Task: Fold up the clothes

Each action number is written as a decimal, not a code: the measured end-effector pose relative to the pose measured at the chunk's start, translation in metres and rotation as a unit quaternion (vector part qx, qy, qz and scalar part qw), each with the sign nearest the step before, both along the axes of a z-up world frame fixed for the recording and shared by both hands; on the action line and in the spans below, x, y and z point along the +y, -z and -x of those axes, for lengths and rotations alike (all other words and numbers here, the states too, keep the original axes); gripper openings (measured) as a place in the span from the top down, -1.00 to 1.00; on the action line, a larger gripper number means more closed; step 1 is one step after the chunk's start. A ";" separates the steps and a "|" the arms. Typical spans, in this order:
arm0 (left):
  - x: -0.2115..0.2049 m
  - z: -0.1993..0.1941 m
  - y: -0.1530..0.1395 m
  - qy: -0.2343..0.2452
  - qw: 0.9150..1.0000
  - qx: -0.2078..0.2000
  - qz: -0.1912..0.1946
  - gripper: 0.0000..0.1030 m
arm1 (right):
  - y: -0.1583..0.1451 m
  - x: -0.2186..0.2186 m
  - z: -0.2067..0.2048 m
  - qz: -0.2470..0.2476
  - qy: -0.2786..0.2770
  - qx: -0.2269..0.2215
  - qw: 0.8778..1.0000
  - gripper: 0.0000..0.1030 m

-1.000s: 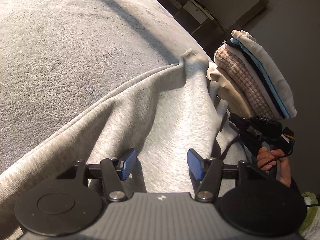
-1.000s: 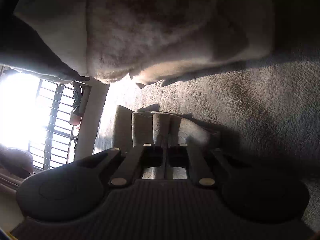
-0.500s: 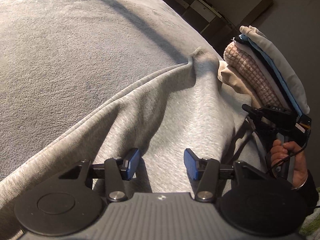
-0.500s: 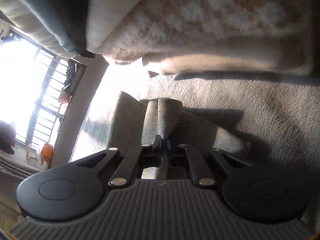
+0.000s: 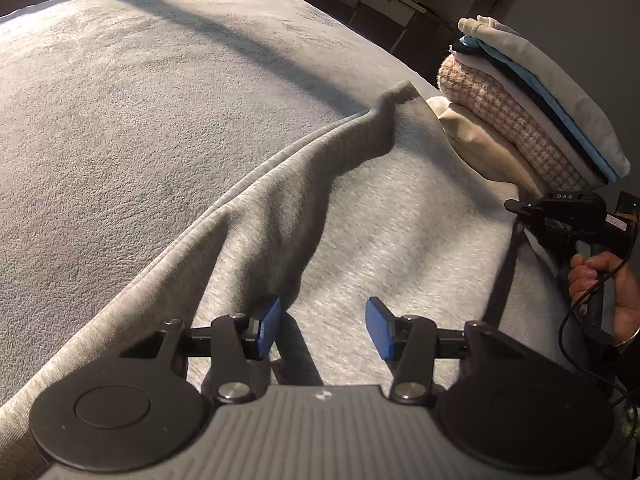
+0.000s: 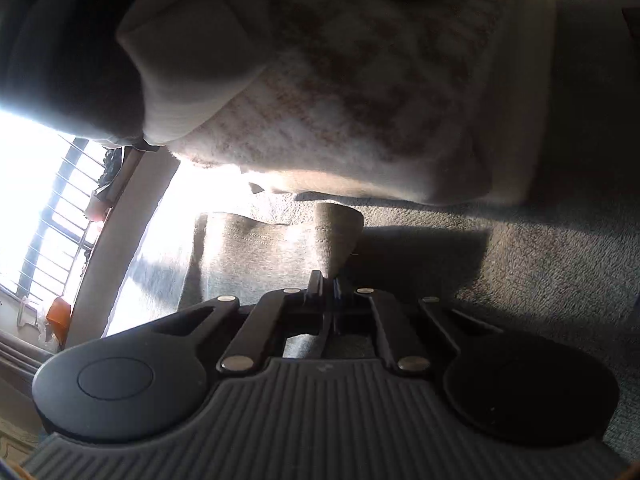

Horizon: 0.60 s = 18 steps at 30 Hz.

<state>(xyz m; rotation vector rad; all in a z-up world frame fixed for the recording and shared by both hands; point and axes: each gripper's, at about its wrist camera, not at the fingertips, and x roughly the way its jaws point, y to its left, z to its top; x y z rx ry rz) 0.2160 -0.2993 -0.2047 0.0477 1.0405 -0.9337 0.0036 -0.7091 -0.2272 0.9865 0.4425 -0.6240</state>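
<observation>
Presently: 1 light grey fleece garment [image 5: 360, 216], spread on the grey plush bed [image 5: 120, 120], long fold running away toward the folded clothes stack [image 5: 532, 120]; right gripper [image 6: 325, 284] clenched on its far hem, left gripper [image 5: 322, 328] parted, straddling the near ridge ungrasped.

Grey garment [image 5: 400, 216]; pink-checked, blue, cream folded stack [image 5: 532, 120].

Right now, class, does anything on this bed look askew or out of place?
Only the grey garment: it lies rumpled, with a raised ridge of folds and one corner poking up beside the stack of folded clothes. The stack itself sits neat. The right gripper is shut on the garment's edge; the left gripper is open over it.
</observation>
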 end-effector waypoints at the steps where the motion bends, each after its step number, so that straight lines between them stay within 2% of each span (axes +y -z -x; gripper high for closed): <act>1: -0.001 0.001 0.000 0.002 1.000 -0.004 -0.002 0.06 | 0.002 -0.002 0.002 0.004 0.005 0.009 1.000 0.94; 5: -0.005 0.006 -0.003 0.009 1.000 -0.026 -0.015 0.05 | -0.008 0.001 0.009 0.034 -0.002 0.044 0.998 0.85; 7: -0.008 0.012 -0.006 0.014 0.999 -0.047 -0.022 0.04 | -0.024 0.016 0.010 0.089 -0.017 0.073 0.993 0.80; 9: -0.010 0.018 -0.009 0.019 0.997 -0.071 -0.029 0.03 | -0.042 0.040 0.009 0.158 -0.047 0.083 0.983 0.80; 11: -0.011 0.023 -0.012 0.023 0.994 -0.098 -0.033 0.02 | -0.058 0.066 -0.002 0.229 -0.098 0.070 0.966 0.80; 14: -0.014 0.025 -0.014 0.022 0.991 -0.124 -0.040 0.01 | -0.073 0.097 -0.052 0.302 -0.211 0.046 0.929 0.80; 18: -0.015 0.021 -0.012 0.010 0.990 -0.131 -0.045 0.01 | -0.066 0.114 -0.140 0.302 -0.339 0.061 0.889 0.81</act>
